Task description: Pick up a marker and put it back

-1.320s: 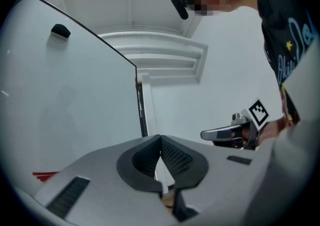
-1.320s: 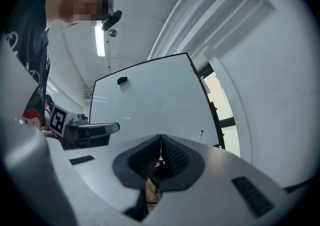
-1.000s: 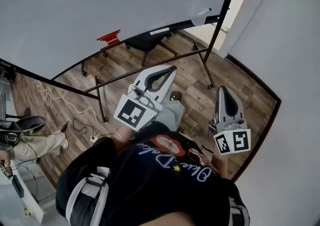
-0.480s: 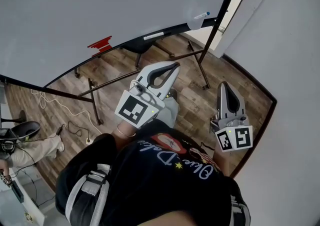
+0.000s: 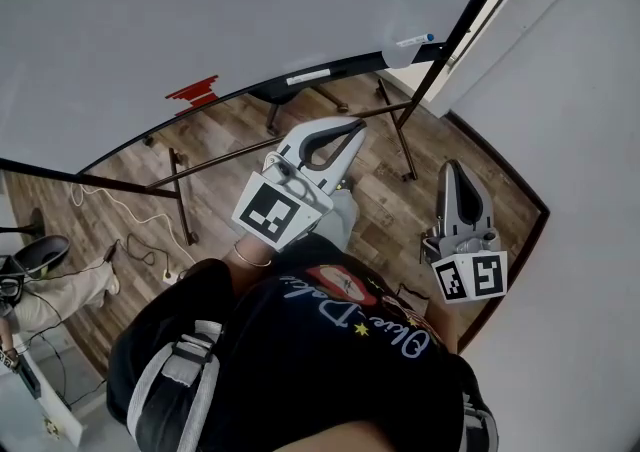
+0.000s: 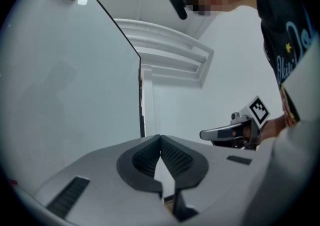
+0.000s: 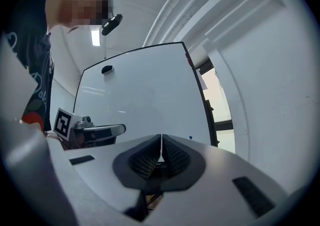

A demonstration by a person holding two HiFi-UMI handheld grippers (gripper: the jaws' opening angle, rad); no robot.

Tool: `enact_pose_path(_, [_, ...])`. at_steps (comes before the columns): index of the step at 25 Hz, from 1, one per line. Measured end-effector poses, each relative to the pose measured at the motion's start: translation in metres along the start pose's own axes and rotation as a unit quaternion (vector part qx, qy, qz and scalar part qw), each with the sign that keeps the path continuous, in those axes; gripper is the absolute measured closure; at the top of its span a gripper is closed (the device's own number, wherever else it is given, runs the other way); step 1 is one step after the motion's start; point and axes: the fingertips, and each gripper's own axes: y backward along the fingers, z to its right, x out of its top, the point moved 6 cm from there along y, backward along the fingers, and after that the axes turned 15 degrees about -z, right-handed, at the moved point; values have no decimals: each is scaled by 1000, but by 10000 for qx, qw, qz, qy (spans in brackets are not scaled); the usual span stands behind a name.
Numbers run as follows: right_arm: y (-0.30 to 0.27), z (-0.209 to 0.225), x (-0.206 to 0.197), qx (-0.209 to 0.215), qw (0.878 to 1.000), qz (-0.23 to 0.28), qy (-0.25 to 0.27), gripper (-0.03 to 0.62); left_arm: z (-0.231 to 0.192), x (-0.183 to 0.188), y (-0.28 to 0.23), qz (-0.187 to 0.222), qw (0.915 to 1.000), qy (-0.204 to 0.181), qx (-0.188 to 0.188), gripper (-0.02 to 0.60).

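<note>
Our grey left tongs and right tongs closed, empty; the white, blue-capped marker lies tiny on the far whiteboard's black tray, our black shirt hiding much wooden floor.

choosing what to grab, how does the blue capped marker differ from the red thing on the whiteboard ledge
The marker is a slim white stick with a blue cap; the red thing is wider and all red. The marker lies at the right end, the red thing far left. Both sit on the whiteboard ledge.
</note>
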Motion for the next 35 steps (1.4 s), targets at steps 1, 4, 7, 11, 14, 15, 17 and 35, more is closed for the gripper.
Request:
enact_pose_path(1, [-4, 4, 0, -1, 10000, -10, 2, 592, -3, -1, -5, -12, 10000, -11, -7, 578])
enact_pose_path(4, [-17, 18, 1, -8, 10000, -46, -69, 592, -12, -2, -22, -34, 10000, -5, -23, 578])
enact_pose_path(7, [-32, 35, 1, -24, 9998, -141, -108, 592, -21, -2, -38, -95, 9999, 15, 35, 578])
enact_pose_path(11, [-53, 52, 7, 16, 9998, -208, -43, 591, -34, -1, -56, -94, 9998, 18, 151, 578])
enact_pose_path(14, [-71, 60, 10, 77, 9997, -235, -34, 591, -44, -3, -65, -163, 9996, 79, 203, 578])
enact_pose_path(15, [-76, 63, 11, 91, 9997, -239, -41, 591, -48, -4, -68, -197, 9996, 75, 199, 578])
enact_pose_path(17, [-86, 69, 15, 105, 9996, -249, -30, 588, -54, -2, -76, -222, 9996, 51, 172, 578])
enact_pose_path(35, [-191, 115, 47, 282, 9991, -304, 48, 526, -119, 18, -149, -122, 9999, -88, -61, 578])
